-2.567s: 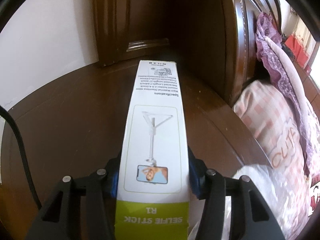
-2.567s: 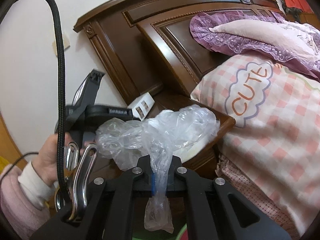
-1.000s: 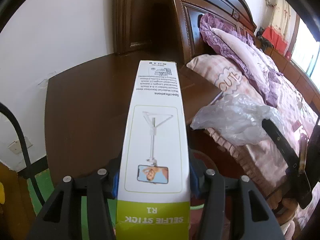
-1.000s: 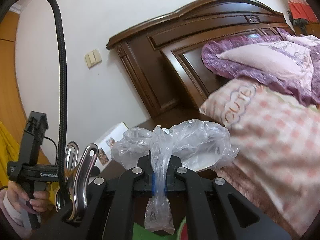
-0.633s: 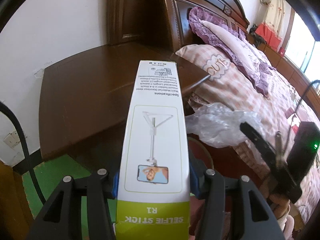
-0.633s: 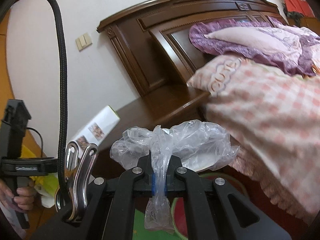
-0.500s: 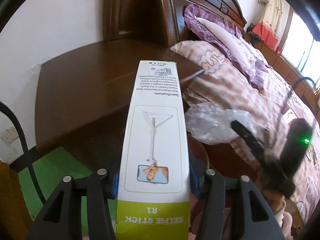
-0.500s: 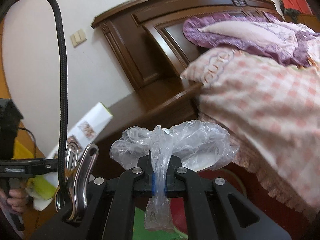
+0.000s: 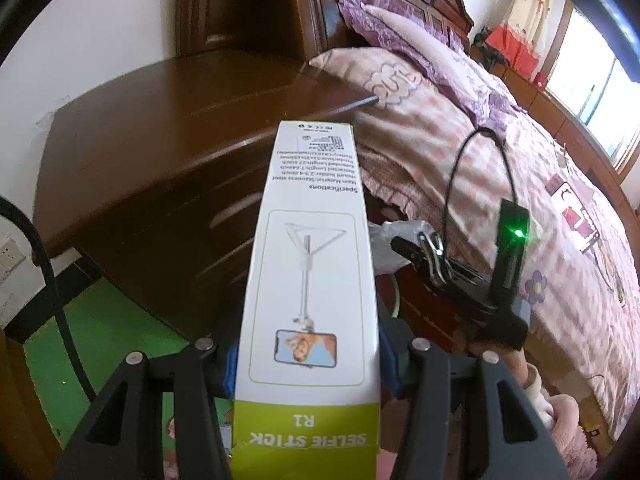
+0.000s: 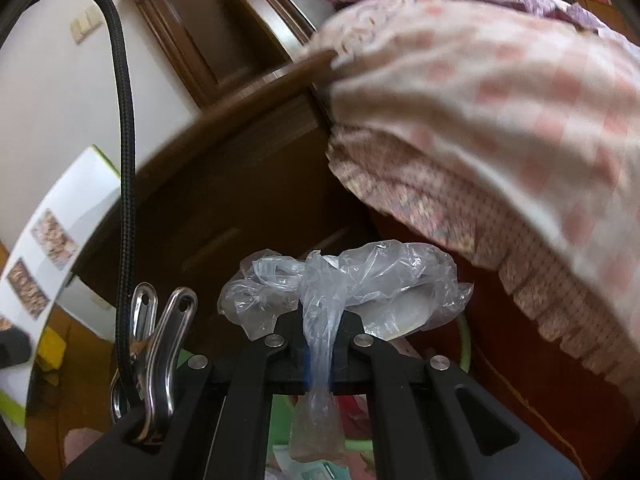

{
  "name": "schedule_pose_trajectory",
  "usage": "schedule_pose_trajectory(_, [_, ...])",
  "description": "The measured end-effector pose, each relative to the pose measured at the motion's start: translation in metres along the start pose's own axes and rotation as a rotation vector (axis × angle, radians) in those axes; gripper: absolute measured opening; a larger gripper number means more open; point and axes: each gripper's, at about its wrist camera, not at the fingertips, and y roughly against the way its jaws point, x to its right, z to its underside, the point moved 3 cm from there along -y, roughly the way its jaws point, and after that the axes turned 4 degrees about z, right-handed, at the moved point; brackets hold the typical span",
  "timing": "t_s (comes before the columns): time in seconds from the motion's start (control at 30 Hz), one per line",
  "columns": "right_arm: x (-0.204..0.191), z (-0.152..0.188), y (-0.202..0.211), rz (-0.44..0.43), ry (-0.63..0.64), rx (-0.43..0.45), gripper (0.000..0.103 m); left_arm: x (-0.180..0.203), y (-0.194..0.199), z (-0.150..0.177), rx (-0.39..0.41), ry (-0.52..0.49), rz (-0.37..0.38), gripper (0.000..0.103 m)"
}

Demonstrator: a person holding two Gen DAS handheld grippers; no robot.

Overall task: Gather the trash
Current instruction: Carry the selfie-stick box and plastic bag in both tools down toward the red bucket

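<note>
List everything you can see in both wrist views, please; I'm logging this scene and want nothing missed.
selfie stick box: one, white with a lime-green end, clamped in the left tongs
plastic bag: one, clear and crumpled, pinched in the right tongs
nightstand: one, dark brown wood, beside the bed
headboard: one, dark brown wood, behind the pillows
pillows: two at least, pink check and purple lace, at the head of the bed
bedspread: one, pink check, over the bed
green floor: below the nightstand
wall switch: one, cream, on the white wall
left tongs: black, shut on the box
right tongs: black, shut on the bag
</note>
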Motion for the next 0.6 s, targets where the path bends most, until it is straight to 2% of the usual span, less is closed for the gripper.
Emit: schedule_pose_trajectory(0.6, [0.004, 0.018, -0.037, 0.08, 0.023, -0.134, 0.006, -0.001, -0.025, 0.02, -0.055, -0.015, 0.001, 0.054])
